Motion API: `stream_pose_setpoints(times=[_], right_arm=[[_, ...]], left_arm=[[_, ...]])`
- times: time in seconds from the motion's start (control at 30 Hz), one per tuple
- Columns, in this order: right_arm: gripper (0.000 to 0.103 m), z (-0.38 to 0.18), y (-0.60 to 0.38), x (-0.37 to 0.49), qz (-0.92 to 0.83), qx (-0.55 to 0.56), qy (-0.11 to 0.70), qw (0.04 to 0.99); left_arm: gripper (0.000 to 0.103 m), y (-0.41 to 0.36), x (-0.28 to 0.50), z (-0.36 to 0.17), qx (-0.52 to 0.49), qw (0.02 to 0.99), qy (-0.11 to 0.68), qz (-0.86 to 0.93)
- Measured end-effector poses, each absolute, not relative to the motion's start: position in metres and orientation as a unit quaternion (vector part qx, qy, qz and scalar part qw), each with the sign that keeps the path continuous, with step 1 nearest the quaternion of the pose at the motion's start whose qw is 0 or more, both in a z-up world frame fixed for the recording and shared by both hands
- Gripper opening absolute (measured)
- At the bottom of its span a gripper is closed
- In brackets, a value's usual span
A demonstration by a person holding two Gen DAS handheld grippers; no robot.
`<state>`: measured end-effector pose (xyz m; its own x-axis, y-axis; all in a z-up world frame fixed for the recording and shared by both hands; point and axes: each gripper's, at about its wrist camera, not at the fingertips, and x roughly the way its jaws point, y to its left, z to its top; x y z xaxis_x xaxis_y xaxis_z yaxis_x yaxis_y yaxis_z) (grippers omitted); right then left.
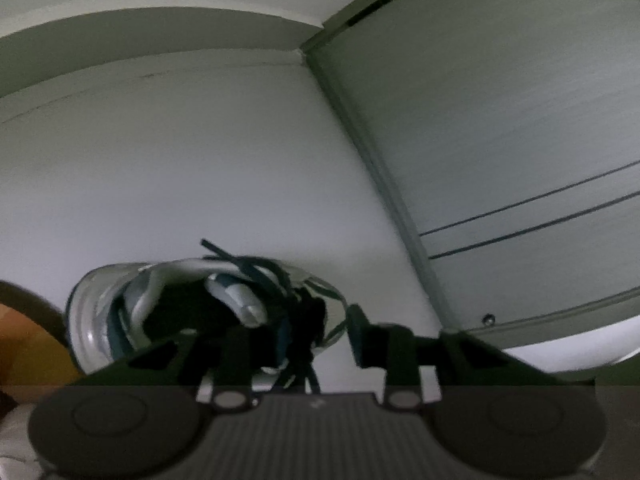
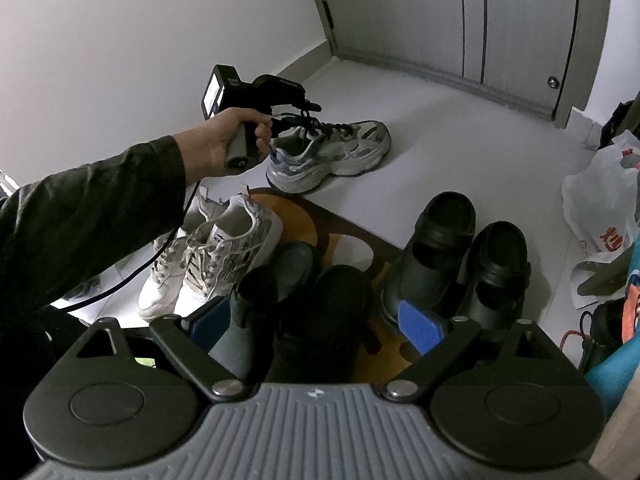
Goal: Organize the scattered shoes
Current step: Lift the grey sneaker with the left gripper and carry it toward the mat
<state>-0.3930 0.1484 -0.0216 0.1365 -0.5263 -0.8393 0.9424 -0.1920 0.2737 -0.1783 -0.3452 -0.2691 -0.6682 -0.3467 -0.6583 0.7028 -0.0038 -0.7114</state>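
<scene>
On the pale floor [image 2: 460,152], near the corner where the white wall [image 2: 120,40] meets the grey closet doors [image 2: 500,20], lies 1 grey-and-blue sneaker [image 2: 332,152] on its sole, its heel just off the far edge of a brown-and-orange mat [image 2: 344,236]. On and around that mat stand 3 pairs: white patterned sneakers [image 2: 216,256] at its left edge, dark shoes [image 2: 312,300] in the middle, and black clogs [image 2: 460,256] at its right edge. A white plastic bag [image 2: 600,208] sits by the right side of the floor.

A dark sleeve [image 2: 92,216] reaches in from the left; the hand [image 2: 224,140] holds the left gripper [image 2: 298,114] over the sneaker's collar and black laces [image 2: 316,124]. Its fingers look parted around the laces and tongue, though the left wrist view is blurred and dark, so I cannot tell whether they actually pinch anything.

The right gripper [image 2: 320,324] hovers above the dark shoes, its blue pads [image 2: 418,326] spread wide apart and touching nothing.
</scene>
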Motion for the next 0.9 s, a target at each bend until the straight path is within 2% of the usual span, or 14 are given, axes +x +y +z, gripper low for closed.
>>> stream_pose_setpoints(times=[0.07, 0.27, 0.33, 0.4, 0.67, 0.77, 0.9], right_arm=[[0.094, -0.022, 0.148, -0.395, -0.619, 0.464, 0.225, 0.592], [0.094, -0.021, 0.147, -0.397, -0.625, 0.463, 0.228, 0.586], [0.094, -0.022, 0.147, -0.398, -0.626, 0.462, 0.229, 0.584], [0.094, -0.022, 0.146, -0.399, -0.627, 0.463, 0.229, 0.583], [0.094, -0.024, 0.145, -0.400, -0.628, 0.459, 0.236, 0.583], [0.094, -0.024, 0.146, -0.401, -0.629, 0.457, 0.235, 0.583], [0.094, -0.029, 0.145, -0.403, -0.631, 0.458, 0.239, 0.579]], left_arm=[[0.048, -0.342, -0.178, -0.276, 0.143, 0.373, 0.606, -0.689], [0.048, -0.335, -0.174, -0.287, 0.109, 0.351, 0.623, -0.691], [0.043, -0.328, -0.177, -0.290, 0.108, 0.346, 0.621, -0.695], [0.017, -0.324, -0.178, -0.289, 0.112, 0.366, 0.604, -0.699], [0.018, -0.328, -0.182, -0.289, 0.125, 0.383, 0.597, -0.694], [0.015, -0.326, -0.186, -0.279, 0.135, 0.388, 0.566, -0.715], [0.014, -0.328, -0.188, -0.265, 0.132, 0.387, 0.565, -0.717]])
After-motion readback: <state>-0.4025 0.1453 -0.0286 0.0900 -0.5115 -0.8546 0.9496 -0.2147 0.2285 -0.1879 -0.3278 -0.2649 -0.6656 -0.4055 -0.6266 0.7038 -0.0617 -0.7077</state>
